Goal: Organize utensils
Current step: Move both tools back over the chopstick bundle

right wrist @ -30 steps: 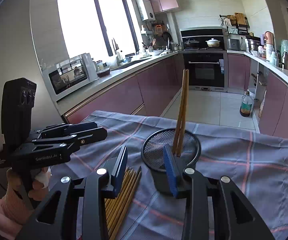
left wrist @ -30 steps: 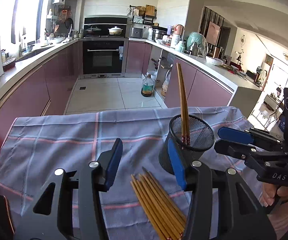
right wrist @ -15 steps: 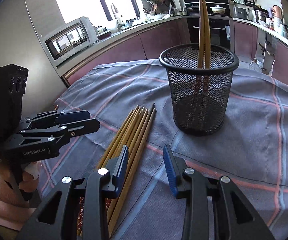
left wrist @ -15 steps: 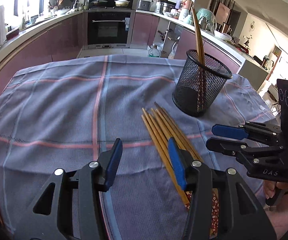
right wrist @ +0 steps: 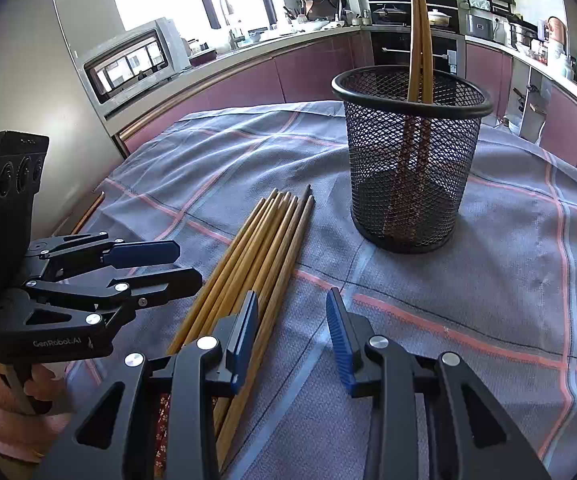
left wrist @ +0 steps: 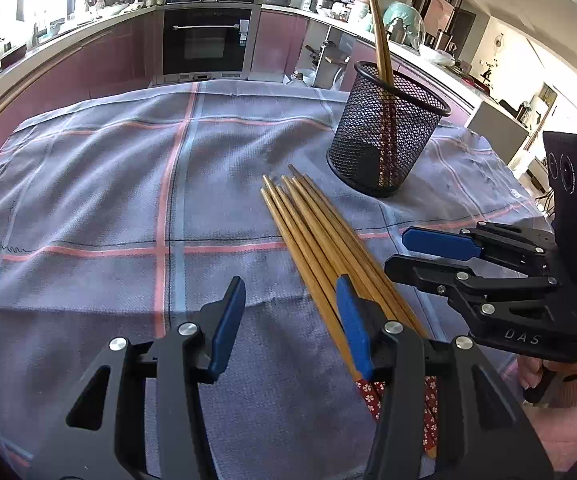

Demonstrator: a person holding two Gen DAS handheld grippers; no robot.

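Lettering is legible on both tools: "DAS" is moulded on the black right gripper (left wrist: 420,256) as seen from the left wrist view, and "GenRobot.AI" is printed on the black left gripper (right wrist: 186,264) as seen from the right wrist view. Both sets of blue-padded jaws are spread wide with nothing held between them. A loose bundle of yellow-brown wooden chopsticks (left wrist: 320,240) is laid flat on the grey-blue checked tablecloth (left wrist: 108,200) between the two grippers, pointed tips toward the black wire-mesh cylindrical holder (right wrist: 410,160), which stands upright just beyond them. Two darker brown chopsticks (right wrist: 420,40) are stood in the holder, leaning against its rim. Red floral-patterned handle ends (left wrist: 370,394) are shown only in the left wrist view, beside the left gripper's right finger. Bare cloth is left to the left of the bundle and to the right of the holder; the far cloth edge is seen ahead of a kitchen oven (left wrist: 204,40).
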